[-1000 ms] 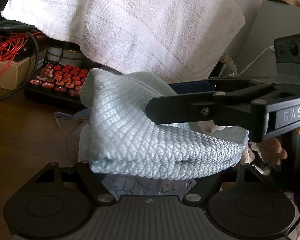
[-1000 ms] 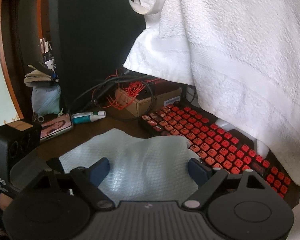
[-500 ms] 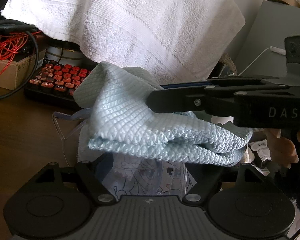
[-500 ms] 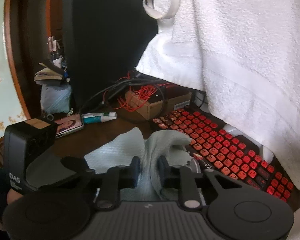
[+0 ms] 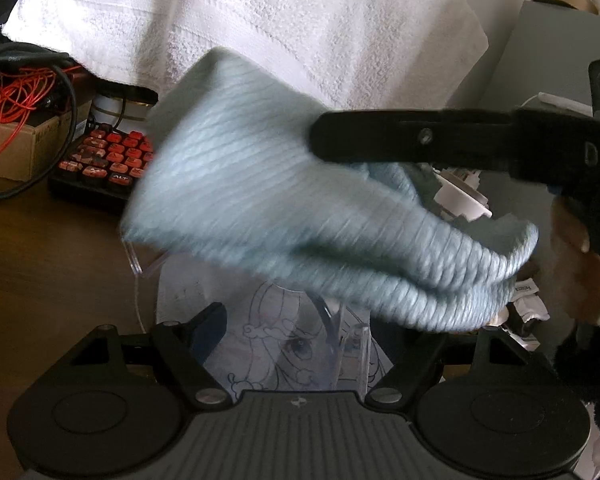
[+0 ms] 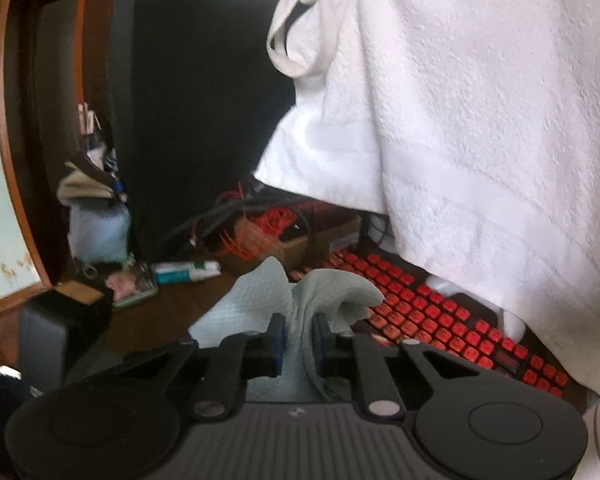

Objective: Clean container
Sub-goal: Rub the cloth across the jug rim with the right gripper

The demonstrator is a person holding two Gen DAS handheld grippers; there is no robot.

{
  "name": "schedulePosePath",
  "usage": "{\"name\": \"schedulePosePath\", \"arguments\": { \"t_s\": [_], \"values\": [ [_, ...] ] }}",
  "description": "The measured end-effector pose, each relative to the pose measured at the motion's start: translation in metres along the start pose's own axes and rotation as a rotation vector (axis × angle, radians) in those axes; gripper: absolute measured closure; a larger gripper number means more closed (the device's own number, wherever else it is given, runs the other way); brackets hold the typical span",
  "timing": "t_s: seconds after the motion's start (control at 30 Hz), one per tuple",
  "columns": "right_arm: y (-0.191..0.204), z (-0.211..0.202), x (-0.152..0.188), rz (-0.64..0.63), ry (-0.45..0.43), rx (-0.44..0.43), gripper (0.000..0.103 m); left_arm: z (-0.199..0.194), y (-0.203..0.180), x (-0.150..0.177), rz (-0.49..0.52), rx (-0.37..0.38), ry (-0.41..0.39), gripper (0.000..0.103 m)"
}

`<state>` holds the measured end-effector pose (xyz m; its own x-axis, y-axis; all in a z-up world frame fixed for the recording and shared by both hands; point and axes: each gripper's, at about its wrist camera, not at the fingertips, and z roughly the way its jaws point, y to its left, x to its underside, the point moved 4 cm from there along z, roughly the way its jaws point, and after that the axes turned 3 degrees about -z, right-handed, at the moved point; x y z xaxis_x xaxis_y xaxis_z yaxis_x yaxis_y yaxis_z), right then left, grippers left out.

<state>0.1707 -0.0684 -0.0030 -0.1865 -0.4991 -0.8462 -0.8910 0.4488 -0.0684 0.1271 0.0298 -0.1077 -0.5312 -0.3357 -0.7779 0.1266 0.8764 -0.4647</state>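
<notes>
right tongs (image 6: pixel 298 338): just closed, pinching bunched pale blue cloth (image 6: pixel 320 292) | left tongs (image 5: pixel 320 328): spread wide around clear container (image 5: pixel 260 344), pads at its sides, contact not discernible | container: on tabletop (image 5: pixel 40 272), directly under cloth, near red keyboard (image 5: pixel 108 156) | white towel (image 5: pixel 280 20): hanging behind

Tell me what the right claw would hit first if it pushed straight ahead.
Probably the red-keyed keyboard, which lies just beyond the pale blue cloth pinched in the right claw. Depth is hard to judge in this fisheye view.
</notes>
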Motion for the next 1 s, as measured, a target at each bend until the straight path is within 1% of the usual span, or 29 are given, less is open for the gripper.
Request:
{"name": "schedulePosePath", "arguments": {
  "t_s": [0.07,0.23,0.33,0.47,0.57,0.73,1.0],
  "values": [
    [0.005,0.002,0.000,-0.013,0.001,-0.014,0.090,0.000,0.000,0.000,0.003,0.000,-0.001,0.025],
    [0.018,0.016,0.008,-0.062,0.038,-0.032,0.090,-0.001,-0.001,0.002,0.007,-0.002,-0.001,0.025],
    [0.019,0.019,0.011,-0.070,0.033,-0.032,0.089,0.000,0.000,0.002,0.010,-0.004,-0.001,0.025],
    [0.017,0.018,0.013,-0.092,0.032,0.002,0.089,0.001,0.001,0.002,0.015,-0.007,0.000,0.025],
    [0.008,0.019,0.014,-0.070,0.032,0.018,0.089,0.000,0.000,0.003,0.019,-0.009,0.000,0.024],
    [-0.011,0.019,0.018,-0.035,0.025,0.075,0.089,0.003,0.001,0.001,0.022,-0.008,0.004,0.024],
    [-0.027,0.020,0.021,-0.001,0.020,0.119,0.089,0.004,0.002,0.000,0.022,-0.008,0.004,0.024]
  ]
}}
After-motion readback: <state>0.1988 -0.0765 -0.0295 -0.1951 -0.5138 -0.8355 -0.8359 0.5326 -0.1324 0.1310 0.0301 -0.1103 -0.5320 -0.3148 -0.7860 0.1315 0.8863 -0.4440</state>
